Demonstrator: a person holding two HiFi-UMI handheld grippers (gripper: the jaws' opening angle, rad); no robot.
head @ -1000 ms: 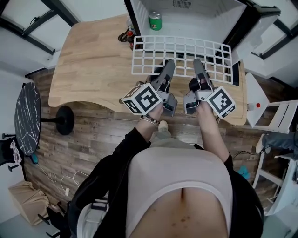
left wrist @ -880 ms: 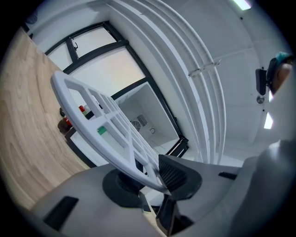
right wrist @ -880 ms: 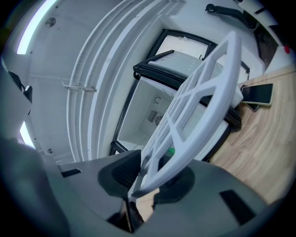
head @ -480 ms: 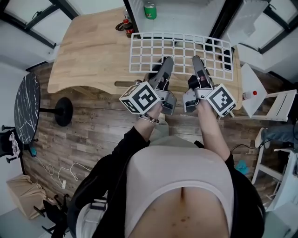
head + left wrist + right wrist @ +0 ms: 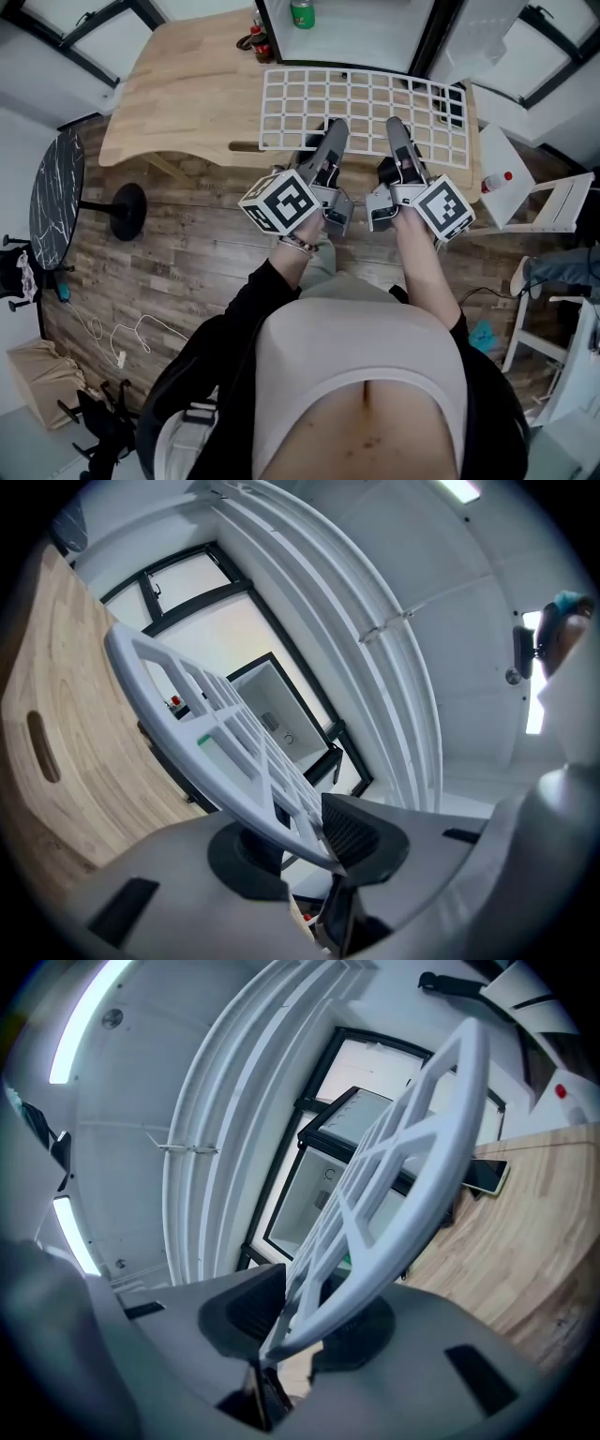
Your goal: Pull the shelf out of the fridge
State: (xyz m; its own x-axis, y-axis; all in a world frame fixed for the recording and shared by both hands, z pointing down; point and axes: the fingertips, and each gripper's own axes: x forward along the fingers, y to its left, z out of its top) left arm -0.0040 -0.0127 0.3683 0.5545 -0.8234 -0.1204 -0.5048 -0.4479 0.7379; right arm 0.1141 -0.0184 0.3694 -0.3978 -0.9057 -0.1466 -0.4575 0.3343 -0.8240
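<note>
Behind: open fridge (image 5: 375, 37), can (image 5: 302, 13) inside at its left. In front of it, wire shelf (image 5: 366, 108) above the right end of the table (image 5: 187, 103). On the shelf's near edge: left gripper (image 5: 335, 128), right gripper (image 5: 396, 127) beside it. Far left, round side table (image 5: 56, 220).

A dark wood-plank floor (image 5: 187, 248) is seen beneath a pale wooden worktop (image 5: 187, 103) in which a slot-shaped cutout is made. A round black marble-patterned table (image 5: 54, 220) is placed at the left. White cables (image 5: 127, 337) are strewn on the floor. Black-framed windows (image 5: 220, 630) are set under a white ribbed ceiling (image 5: 403, 592), on which a strip light (image 5: 80, 1026) is mounted.
</note>
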